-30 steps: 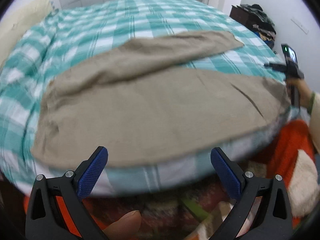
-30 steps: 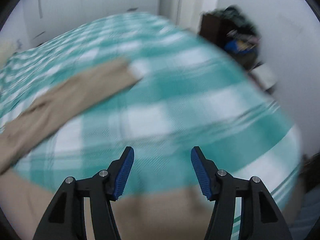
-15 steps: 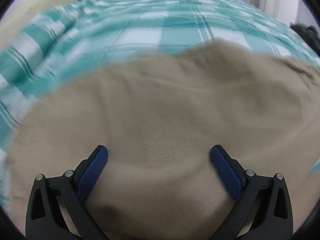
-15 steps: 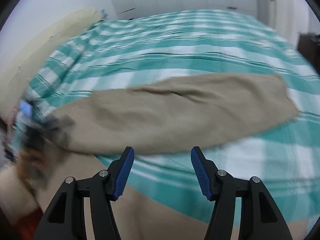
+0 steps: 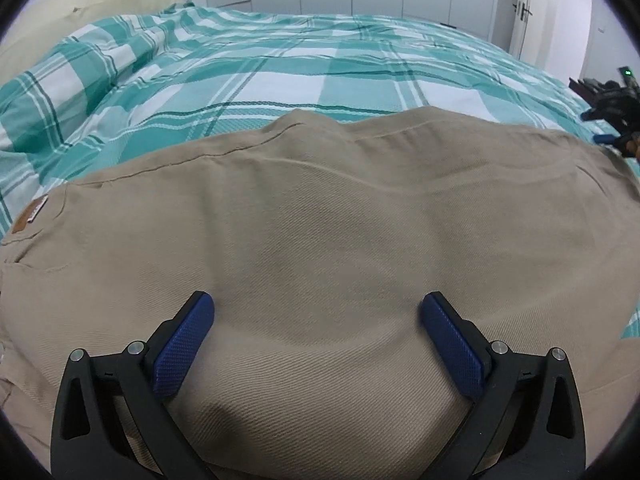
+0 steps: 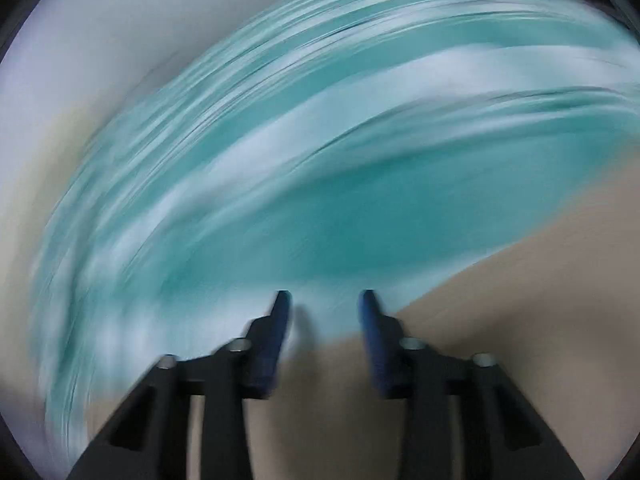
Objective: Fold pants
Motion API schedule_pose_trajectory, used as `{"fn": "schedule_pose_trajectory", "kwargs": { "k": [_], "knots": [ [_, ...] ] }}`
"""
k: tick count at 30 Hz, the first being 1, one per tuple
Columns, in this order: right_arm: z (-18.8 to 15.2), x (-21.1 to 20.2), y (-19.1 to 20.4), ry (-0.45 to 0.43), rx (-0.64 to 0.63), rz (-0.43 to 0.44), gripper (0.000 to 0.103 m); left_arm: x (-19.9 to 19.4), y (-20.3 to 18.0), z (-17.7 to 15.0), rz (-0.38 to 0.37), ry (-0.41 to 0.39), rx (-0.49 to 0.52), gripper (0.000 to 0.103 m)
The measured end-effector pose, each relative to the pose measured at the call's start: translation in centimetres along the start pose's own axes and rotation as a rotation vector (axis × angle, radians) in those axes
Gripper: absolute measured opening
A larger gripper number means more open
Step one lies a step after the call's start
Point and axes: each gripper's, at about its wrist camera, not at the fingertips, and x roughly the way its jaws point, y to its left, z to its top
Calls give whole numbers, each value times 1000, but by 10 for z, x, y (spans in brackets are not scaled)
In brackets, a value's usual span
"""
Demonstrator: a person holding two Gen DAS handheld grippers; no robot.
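One pair of tan pants point(image 5: 320, 220) lay spread on the teal checked bedspread point(image 5: 280, 68), below one cream pillow point(image 5: 80, 4). Left gripper point(image 5: 316, 308) stood wide over the pants; right gripper point(image 6: 325, 300), blurred, had just been narrowing, nothing between.

Bedspread point(image 5: 320, 76) beyond pants point(image 5: 340, 240) flat, passable; pillow point(image 5: 80, 4) blocks far-left corner.

- Left wrist view: sharp, evenly lit by soft, diffuse room light; no glare.
- Faint shadow on the pants point(image 5: 320, 240) beneath the left tool point(image 5: 316, 312).
- Fisheye bends the bed point(image 5: 280, 68) edges; dark vignette at corners.
- Right wrist view: heavy motion blur; checked bedcover point(image 6: 320, 160) smeared into streaks, right tool point(image 6: 325, 300) soft.
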Motion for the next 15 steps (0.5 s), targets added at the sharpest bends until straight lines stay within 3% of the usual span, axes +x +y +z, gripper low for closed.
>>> {"fn": "schedule_pose_trajectory", "kwargs": {
  "k": [2,4,6,8,9,11,14,15],
  "knots": [
    [17,-24,-15,-65,-16,-2,50,0,0,-1,-1,-5,-2,102],
    [10,-42,-4,-55,-144,59,55,0,0,-1,0,-7,-2,102],
    [-17,-52,12,28,-283,179,66,0,0,-1,0,-7,-1,102],
    [-54,-50,29,149,-400,267,68,0,0,-1,0,-7,-1,102],
    [-78,-46,35,207,-486,271,68,0,0,-1,0,-7,-1,102],
    [-98,-38,28,211,-582,197,68,0,0,-1,1,-7,0,102],
    [-71,-37,-22,140,-451,146,48,0,1,-1,1,-7,-1,102],
    [-48,-45,-56,70,-346,69,41,0,0,-1,1,-7,-1,102]
  ]
}}
